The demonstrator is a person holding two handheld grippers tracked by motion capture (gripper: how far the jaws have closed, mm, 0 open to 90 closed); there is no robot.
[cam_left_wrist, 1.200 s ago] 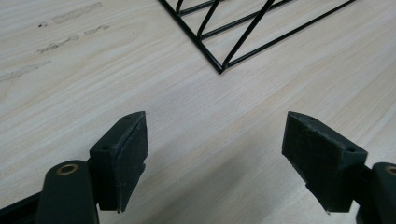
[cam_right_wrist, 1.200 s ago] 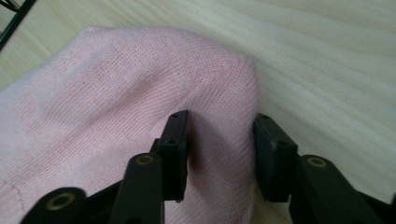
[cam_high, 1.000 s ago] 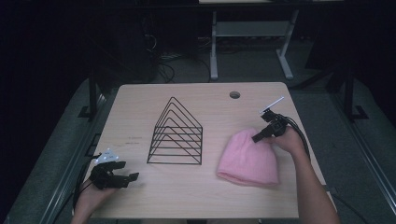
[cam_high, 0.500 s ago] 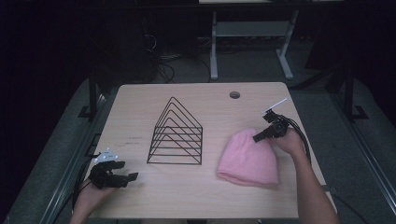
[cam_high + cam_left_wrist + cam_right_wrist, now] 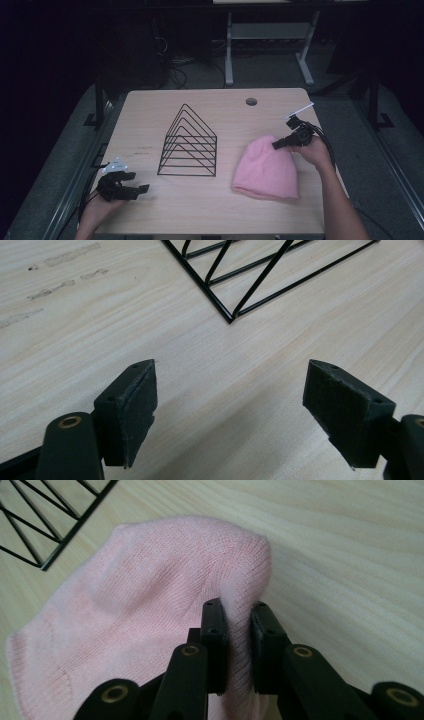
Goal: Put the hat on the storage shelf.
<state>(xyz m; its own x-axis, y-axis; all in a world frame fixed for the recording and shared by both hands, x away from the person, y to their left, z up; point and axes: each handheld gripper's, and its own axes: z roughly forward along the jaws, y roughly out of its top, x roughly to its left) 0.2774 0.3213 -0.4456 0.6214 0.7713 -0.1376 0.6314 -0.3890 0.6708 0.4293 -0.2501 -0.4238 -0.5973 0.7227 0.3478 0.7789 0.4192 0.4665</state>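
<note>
The right gripper (image 5: 239, 647), its jaws just drawn together, pinches a fold of the pink beanie (image 5: 140, 610) lying before it, apparently ready to lift toward the wire rack (image 5: 189, 145), while the left gripper (image 5: 240, 415) rests, jaws apart and empty, just short of that rack's corner.

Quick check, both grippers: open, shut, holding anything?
Left gripper: open, holding nothing.
Right gripper: just closed on the pink beanie.
</note>
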